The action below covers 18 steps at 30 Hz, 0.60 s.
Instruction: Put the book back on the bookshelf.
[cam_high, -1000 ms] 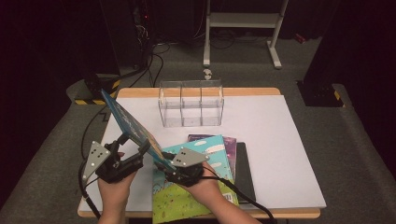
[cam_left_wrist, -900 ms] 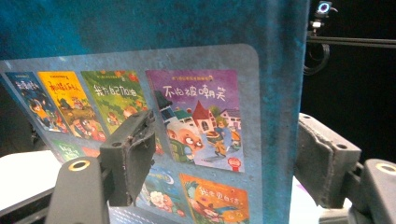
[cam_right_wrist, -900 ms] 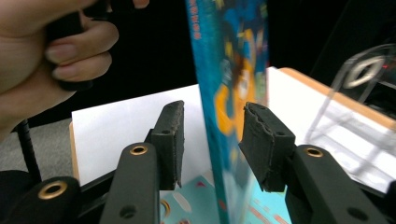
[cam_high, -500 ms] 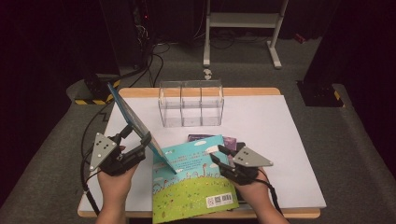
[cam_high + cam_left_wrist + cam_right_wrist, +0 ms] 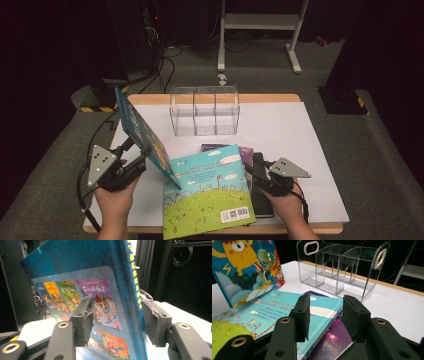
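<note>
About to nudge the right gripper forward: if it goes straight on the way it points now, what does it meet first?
Probably the light-blue picture book lying flat on the stack: its near corner sits just beyond the right gripper, roughly in line with the open jaws. The clear acrylic organizer stands well behind it. Depth is uncertain.

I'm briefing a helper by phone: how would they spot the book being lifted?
Find the clear divided rack at the table's far edge, then look nearer and left. The dark blue book stands tilted on edge between the left tongs, while the other books lie flat in a pile.
</note>
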Available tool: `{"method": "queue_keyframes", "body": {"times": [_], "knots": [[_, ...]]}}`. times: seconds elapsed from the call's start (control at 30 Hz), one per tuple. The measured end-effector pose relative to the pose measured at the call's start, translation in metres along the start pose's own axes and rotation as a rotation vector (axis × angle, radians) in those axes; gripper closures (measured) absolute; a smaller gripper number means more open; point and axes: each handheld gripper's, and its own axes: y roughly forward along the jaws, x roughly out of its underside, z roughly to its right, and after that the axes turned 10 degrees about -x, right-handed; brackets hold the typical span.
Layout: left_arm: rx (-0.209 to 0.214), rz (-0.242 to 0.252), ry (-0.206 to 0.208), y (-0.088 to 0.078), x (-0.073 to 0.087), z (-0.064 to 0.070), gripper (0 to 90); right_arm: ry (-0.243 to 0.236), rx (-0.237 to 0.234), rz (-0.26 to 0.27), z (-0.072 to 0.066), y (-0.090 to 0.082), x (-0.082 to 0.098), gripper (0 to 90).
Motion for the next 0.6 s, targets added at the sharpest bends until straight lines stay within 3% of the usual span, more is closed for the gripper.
{"method": "queue_keyframes", "body": {"times": [0.43, 0.6], "knots": [[-0.039, 0.003, 0.019, -0.014, -0.008, -0.024, 59.5, 0.033, 0.025, -0.004, 0.007, 0.001, 0.002, 57.6], [-0.08, 0.018, 0.026, -0.017, -0.011, -0.031, 67.4, 0.037, 0.022, -0.004, 0.008, 0.002, 0.003, 57.6]]}}
